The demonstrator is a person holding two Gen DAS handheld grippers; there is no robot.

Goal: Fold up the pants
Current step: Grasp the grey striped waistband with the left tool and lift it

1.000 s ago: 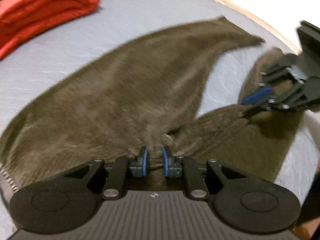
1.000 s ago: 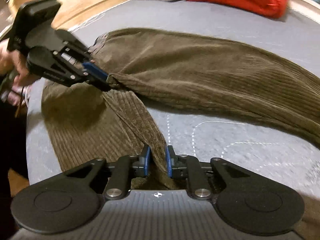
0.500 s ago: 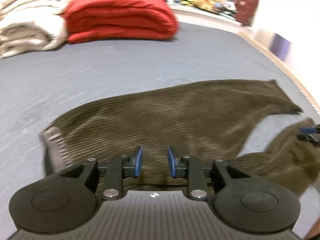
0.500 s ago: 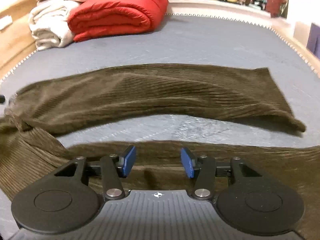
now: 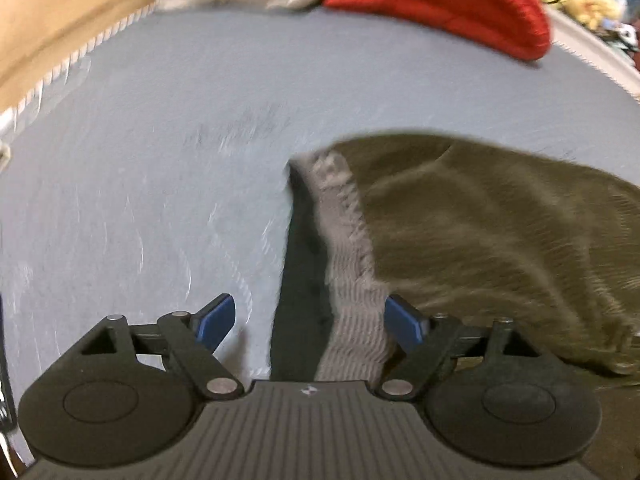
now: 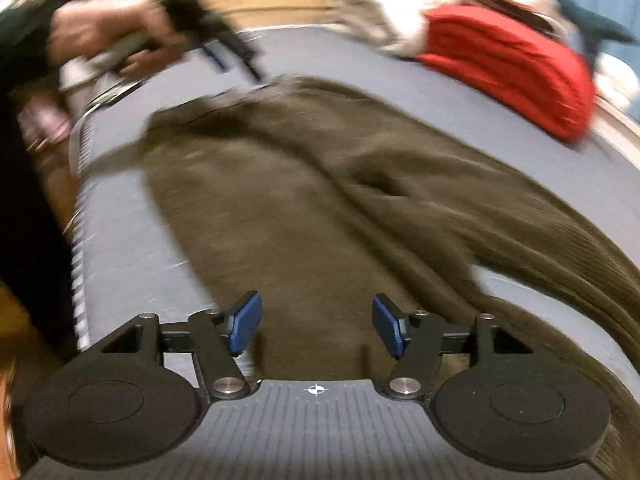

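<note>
The left gripper (image 5: 310, 322) has its blue fingers (image 5: 216, 320) spread wide and still opening, with nothing pinched. The grey ribbed waistband (image 5: 344, 240) of the pants (image 5: 500, 248) runs up between them from the gripper body, its near end lying beside the right-hand finger, but the pads do not press on it. To the left of the band there is only bare grey bed (image 5: 140, 180).

The right gripper (image 6: 316, 330) likewise has its fingers (image 6: 246, 326) parted and opening, empty, hovering over brown corduroy that passes under and between them without being squeezed.

Outward from there, the pants lie spread on the bed. In the right wrist view their long axis runs on a diagonal, from the waist end at upper left, by the person's hand (image 6: 108, 44) carrying the other gripper, down to the legs at lower right. The two legs part slightly, with a strip of bed showing between them at the right.

So the waist lies straight ahead of the left fingers and the legs stretch away to their right, while the right fingers sit over the nearer leg. Judging by this, the left hand is the nearer one for the waistband and the right for a leg.

A red folded blanket (image 6: 516, 68) sits well apart at the far edge.
</note>
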